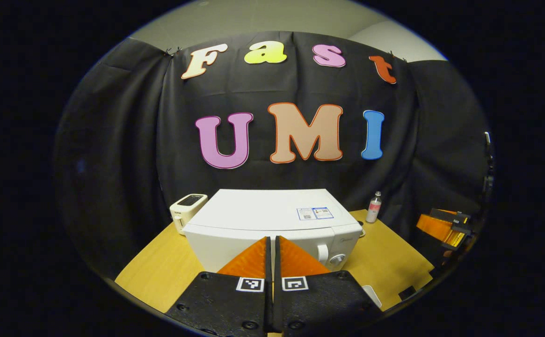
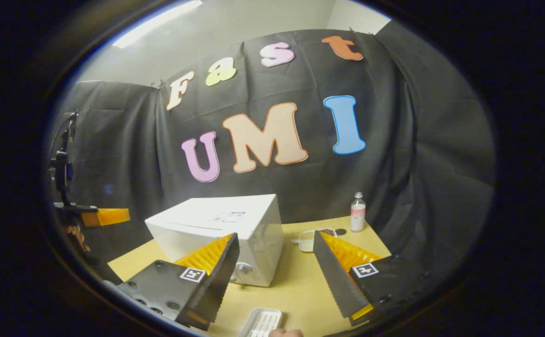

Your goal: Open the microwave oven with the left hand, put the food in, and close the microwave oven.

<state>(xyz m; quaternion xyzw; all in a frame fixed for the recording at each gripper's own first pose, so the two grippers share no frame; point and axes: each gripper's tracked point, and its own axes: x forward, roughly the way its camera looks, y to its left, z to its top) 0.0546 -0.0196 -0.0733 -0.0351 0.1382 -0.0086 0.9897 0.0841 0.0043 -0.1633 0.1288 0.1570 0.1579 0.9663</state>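
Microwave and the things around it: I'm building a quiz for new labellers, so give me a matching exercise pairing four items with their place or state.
Items
1. microwave
2. small bottle
3. white tray
4. left gripper

Places or states
A. at the table's near edge, in front of the microwave
B. fingers closed together, nothing between them
C. door shut, standing mid-table
D. upright near the back wall, to the right of the microwave

Pairs: 1-C, 2-D, 3-A, 4-B

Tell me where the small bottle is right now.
In the right gripper view the bottle stands at the table's far edge, right of the microwave.
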